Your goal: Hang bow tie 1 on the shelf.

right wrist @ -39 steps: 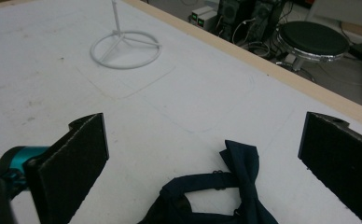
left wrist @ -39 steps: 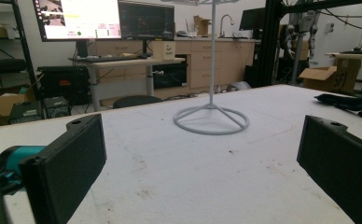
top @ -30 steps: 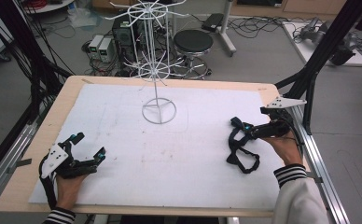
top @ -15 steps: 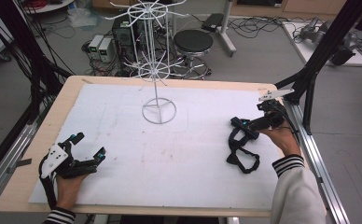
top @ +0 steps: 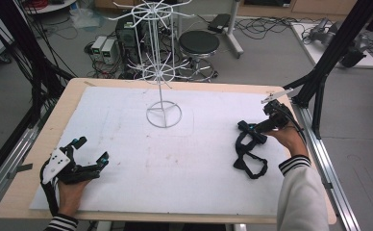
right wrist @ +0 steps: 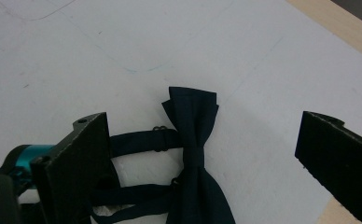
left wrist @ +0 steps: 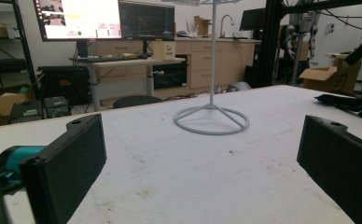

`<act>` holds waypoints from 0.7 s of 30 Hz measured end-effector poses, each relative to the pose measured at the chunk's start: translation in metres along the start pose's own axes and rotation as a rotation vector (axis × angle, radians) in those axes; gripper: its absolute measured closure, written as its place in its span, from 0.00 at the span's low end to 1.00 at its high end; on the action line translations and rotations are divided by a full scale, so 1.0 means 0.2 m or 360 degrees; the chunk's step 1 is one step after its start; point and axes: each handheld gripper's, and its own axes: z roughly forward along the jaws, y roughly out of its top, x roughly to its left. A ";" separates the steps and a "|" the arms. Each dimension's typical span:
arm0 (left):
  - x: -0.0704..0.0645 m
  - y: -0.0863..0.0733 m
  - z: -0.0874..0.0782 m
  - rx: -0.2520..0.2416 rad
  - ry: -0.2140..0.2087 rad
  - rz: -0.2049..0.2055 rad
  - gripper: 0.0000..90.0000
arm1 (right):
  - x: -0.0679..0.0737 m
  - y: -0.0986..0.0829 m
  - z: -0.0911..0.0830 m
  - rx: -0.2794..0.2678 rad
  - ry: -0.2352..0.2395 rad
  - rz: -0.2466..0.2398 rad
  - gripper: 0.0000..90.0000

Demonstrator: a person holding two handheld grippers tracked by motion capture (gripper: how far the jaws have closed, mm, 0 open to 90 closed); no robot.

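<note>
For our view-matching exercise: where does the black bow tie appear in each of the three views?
High view: bow tie lies right of centre on the white mat, by the right claw.
Left gripper view: its dark edge at far right.
Right gripper view: bottom centre, between open jaws.
Shared landmark: the white mat.

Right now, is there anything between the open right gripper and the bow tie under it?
Nothing visible. The right gripper hangs open over the bow tie, which lies on the white mat, its knot between the jaws.
</note>
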 end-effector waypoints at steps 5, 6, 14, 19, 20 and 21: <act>0.00 0.00 0.00 0.0000 -0.0001 -0.0001 0.02 | -0.01 -0.01 0.07 0.0123 0.0000 -0.0002 0.03; 0.00 0.00 0.00 0.0001 0.0001 0.0001 0.02 | -0.01 -0.01 0.08 0.0132 0.0000 -0.0005 0.03; 0.00 0.00 0.00 -0.0004 -0.0001 -0.0005 0.02 | -0.01 -0.02 0.16 0.0271 0.0030 -0.0028 0.06; 0.00 0.00 0.00 -0.0003 0.0000 -0.0004 0.02 | -0.01 -0.02 0.20 0.0323 0.0023 -0.0041 0.06; 0.00 0.00 0.00 -0.0005 0.0000 -0.0004 0.02 | -0.01 -0.02 0.20 0.0329 0.0026 -0.0037 0.06; 0.00 0.00 0.00 -0.0006 -0.0001 -0.0006 0.02 | -0.01 -0.02 0.21 0.0336 0.0039 -0.0029 0.07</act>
